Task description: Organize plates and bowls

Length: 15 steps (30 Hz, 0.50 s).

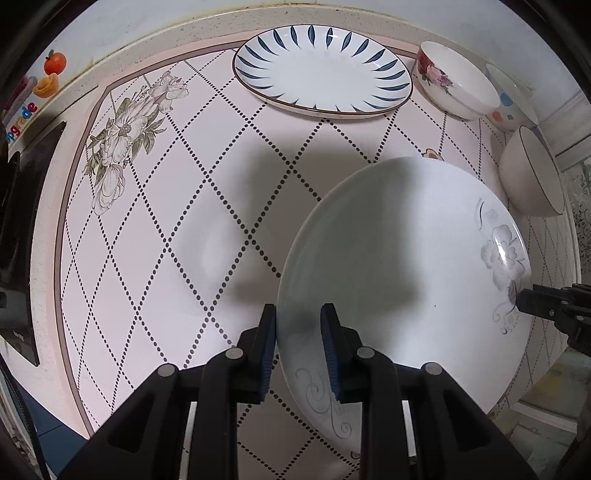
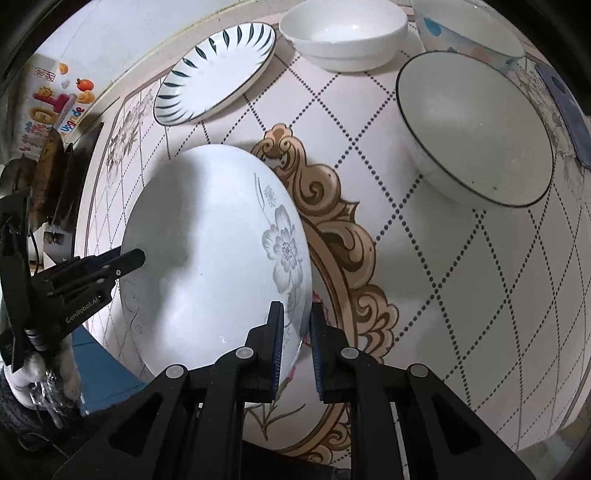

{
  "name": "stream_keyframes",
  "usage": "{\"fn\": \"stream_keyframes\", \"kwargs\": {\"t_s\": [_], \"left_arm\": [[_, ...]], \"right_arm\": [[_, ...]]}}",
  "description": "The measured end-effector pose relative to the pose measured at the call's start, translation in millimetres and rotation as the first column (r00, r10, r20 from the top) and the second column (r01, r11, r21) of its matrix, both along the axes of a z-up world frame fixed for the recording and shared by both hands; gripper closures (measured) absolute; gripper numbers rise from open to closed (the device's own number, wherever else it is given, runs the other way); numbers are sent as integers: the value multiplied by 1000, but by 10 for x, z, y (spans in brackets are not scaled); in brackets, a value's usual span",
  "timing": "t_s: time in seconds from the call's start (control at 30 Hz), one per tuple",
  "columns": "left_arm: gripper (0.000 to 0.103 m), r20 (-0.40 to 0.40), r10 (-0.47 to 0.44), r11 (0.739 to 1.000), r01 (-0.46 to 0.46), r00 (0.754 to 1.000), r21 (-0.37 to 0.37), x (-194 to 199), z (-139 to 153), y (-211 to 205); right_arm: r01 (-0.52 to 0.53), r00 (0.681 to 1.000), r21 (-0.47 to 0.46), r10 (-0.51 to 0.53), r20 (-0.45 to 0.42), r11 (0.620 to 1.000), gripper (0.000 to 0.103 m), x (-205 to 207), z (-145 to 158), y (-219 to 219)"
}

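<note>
A round table (image 1: pixel 155 236) wears a pink cloth with dotted diamonds and grey flowers. Behind it stands a pale wall (image 1: pixel 122 22) with fruit stickers (image 1: pixel 51 70).

The left wrist camera looks almost straight down along its left claw (image 1: pixel 298 345) onto the pink diamond-patterned worktop (image 1: pixel 166 221), close above it. The right wrist camera looks steeply down along its right claw (image 2: pixel 296 345), equally near. Both views share the large white round plate with a grey flower print (image 1: pixel 406 258), the blue-leaf-patterned white plate (image 1: pixel 323 70) toward 12 o'clock, and the white bowl with a thin dark rim (image 2: pixel 476 129); each view catches the other claw.
</note>
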<state>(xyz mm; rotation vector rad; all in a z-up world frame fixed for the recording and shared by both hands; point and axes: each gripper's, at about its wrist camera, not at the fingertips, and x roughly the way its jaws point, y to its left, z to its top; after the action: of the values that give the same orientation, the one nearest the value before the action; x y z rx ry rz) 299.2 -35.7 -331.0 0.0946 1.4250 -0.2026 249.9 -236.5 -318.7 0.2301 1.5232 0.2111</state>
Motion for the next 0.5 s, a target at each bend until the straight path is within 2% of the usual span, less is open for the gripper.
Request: {"fn": "stream_keyframes", "kwargs": {"t_s": [0.23,0.3,0.4,0.43,0.47,0.5], "left_arm": [[82,-19,5,1000,-5,1000,-9,38,61,19],[82,-3,19,999,-19,1000,-34,43,244,80],[81,73,45,995,-39,996,-89,153,645,179],[78,96,55,994,-45,994,-99,227,769,204],[75,120,66,992,-53,991,-112,331,900,239],[64,139,74,990,-56,987,-128,440,997,264]], "right_arm": [[20,1000,7,-20,-18,1000,86,6,27,-26],[33,999,15,-33,-13,999,86,5,113,-62],[61,998,63,-63,20,996,85,60,350,-132],[69,997,78,-72,38,995,83,98,459,-143],[76,995,89,-81,54,993,75,141,551,-153],[84,993,103,-91,71,991,70,208,657,-162]]}}
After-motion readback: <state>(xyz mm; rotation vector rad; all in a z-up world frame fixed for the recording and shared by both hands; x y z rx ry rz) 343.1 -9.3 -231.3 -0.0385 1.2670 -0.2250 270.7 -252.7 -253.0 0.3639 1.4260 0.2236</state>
